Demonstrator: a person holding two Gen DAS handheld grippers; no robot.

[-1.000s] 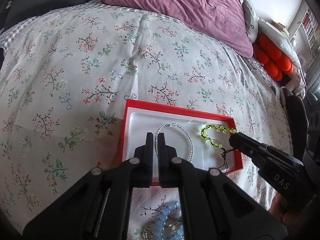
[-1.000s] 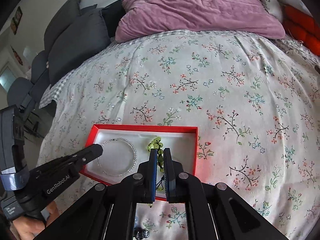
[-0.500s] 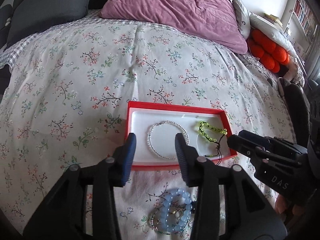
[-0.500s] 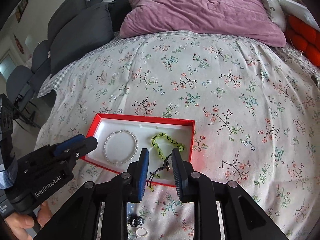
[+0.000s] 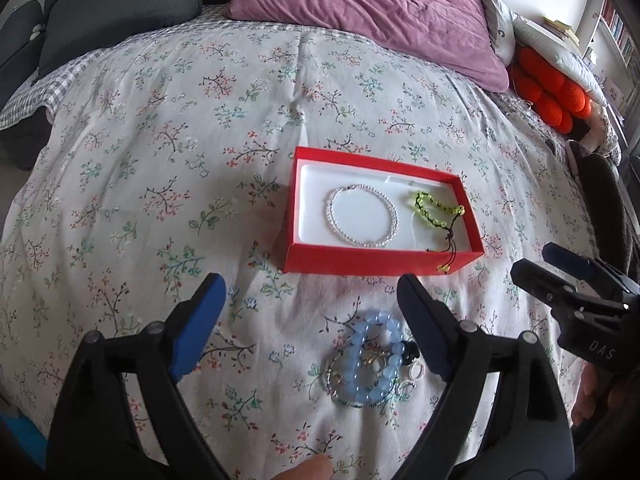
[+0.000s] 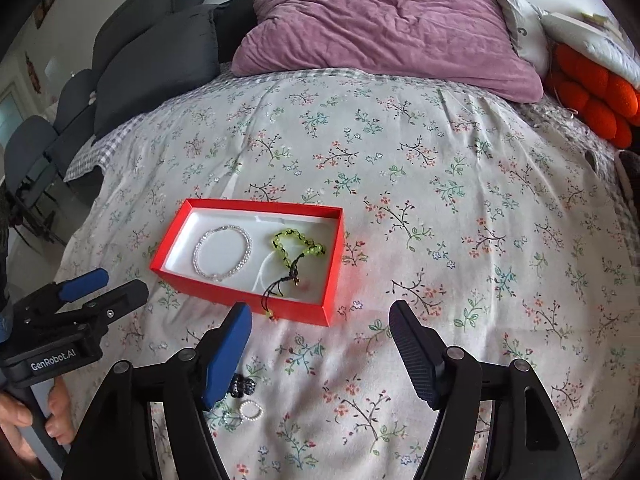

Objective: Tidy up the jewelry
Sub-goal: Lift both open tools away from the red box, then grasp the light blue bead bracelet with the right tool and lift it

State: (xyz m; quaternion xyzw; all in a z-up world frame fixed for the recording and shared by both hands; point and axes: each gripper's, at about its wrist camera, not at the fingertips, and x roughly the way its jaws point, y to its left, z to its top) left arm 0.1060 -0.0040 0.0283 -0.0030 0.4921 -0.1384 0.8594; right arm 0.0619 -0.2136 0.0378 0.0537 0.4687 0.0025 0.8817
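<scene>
A red box (image 5: pixel 380 261) with a white lining lies on the floral bedspread; it also shows in the right wrist view (image 6: pixel 248 296). In it lie a clear bead bracelet (image 5: pixel 362 215) (image 6: pixel 222 250) and a green bead bracelet (image 5: pixel 438 212) (image 6: pixel 298 245), whose black cord hangs over the front wall. A blue bead bracelet (image 5: pixel 376 360) lies in a small pile in front of the box. My left gripper (image 5: pixel 310 312) is open and empty above that pile. My right gripper (image 6: pixel 320 340) is open and empty, with small rings (image 6: pixel 250 409) and a black piece (image 6: pixel 242 386) beside its left finger.
A purple pillow (image 6: pixel 384 28) lies at the head of the bed, dark grey cushions (image 6: pixel 152 68) to the left and an orange cushion (image 6: pixel 596 96) to the right. Each gripper shows in the other's view, the right one (image 5: pixel 576 296) and the left one (image 6: pixel 80 300).
Both grippers have opened from shut, letting go of the bracelets in the box, and have pulled back toward the front of the bed. The loose pile has come into view.
</scene>
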